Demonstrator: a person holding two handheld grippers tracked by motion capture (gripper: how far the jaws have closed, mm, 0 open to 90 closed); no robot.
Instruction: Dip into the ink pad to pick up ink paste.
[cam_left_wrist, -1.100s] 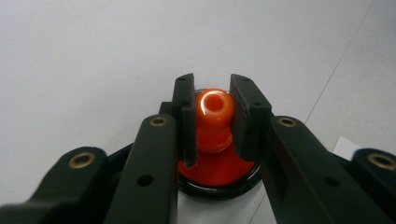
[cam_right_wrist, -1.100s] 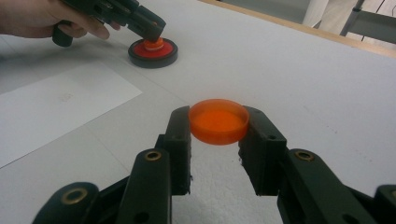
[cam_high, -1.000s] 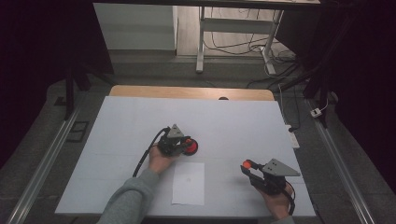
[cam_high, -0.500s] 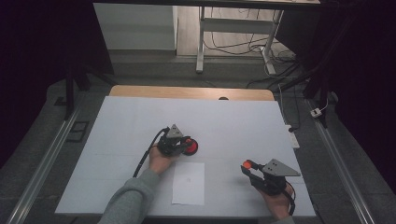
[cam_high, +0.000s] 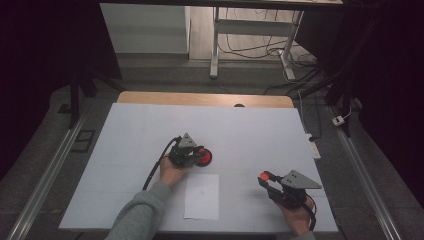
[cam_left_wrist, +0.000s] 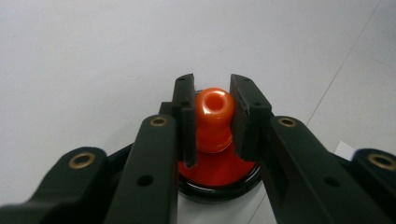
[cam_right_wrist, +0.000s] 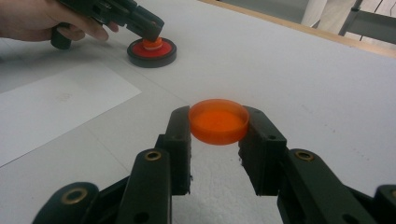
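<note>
Knob (cam_left_wrist: 214, 114) clamped between left tongs (cam_left_wrist: 212, 116).

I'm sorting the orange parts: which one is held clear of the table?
The flat orange cap, pinched in the right gripper above the surface. The knobbed orange piece, gripped by the left gripper, sits in its black base on the table.

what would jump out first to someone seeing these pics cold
The bright orange against the white table: the left gripper is clamped on the orange knob of a red, black-rimmed stamp near mid-table. The right gripper, near the table's right front corner, holds a shallow orange cap, with a white paper sheet lying between the hands.
</note>
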